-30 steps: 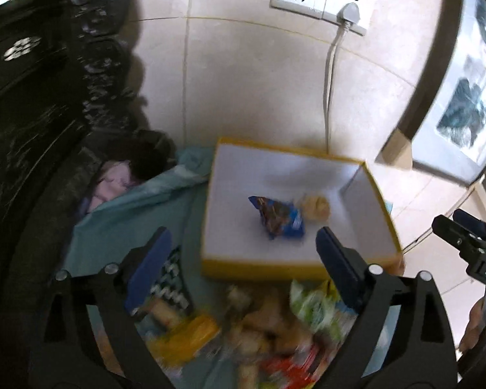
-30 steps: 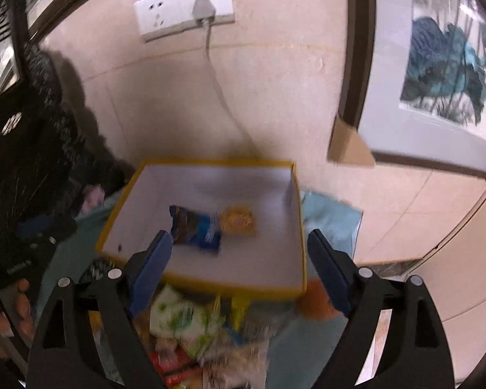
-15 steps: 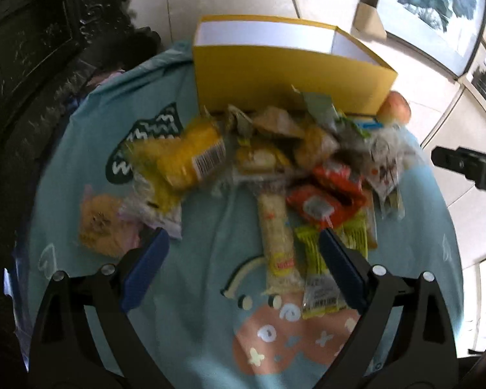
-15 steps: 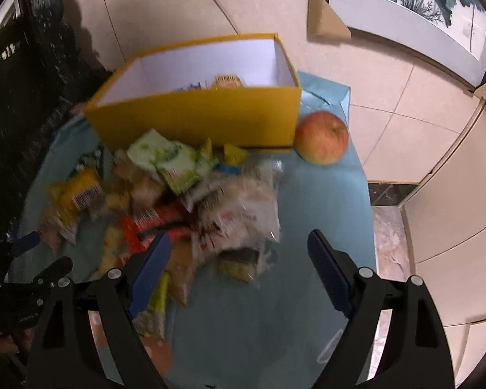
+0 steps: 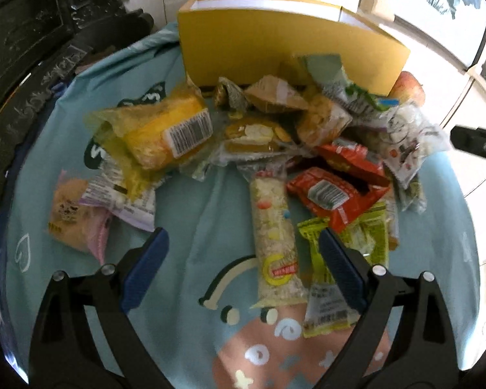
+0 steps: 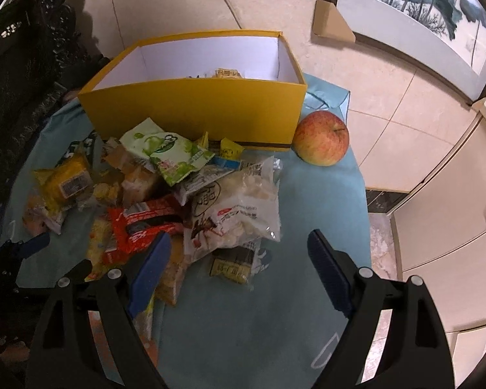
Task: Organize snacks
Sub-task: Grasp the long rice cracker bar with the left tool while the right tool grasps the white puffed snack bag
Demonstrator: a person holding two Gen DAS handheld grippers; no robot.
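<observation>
In the left wrist view, the left tool [image 5: 243, 261] hangs over the blue cloth [image 5: 194, 227] on the desk, jaws wide apart and empty. At the frame's left lie a pink pack [image 5: 73, 220] and a yellow cake pack [image 5: 165, 133]. Centre frame, the long cereal bar [image 5: 275, 233] lies between the jaws and apart from its neighbours on one side, so it looks the easiest pick: close across its narrow width, lift clear, then carry. The red packs [image 5: 337, 191] overlap further right.

In the right wrist view, the right tool [image 6: 238, 259] is likewise wide open and empty, low centre. The yellow box [image 6: 194, 110], upper centre, shows only a little packaging at its rim; the snack pile [image 6: 165, 188] lies against its front wall. An apple [image 6: 322, 137] rests just right of the box.
</observation>
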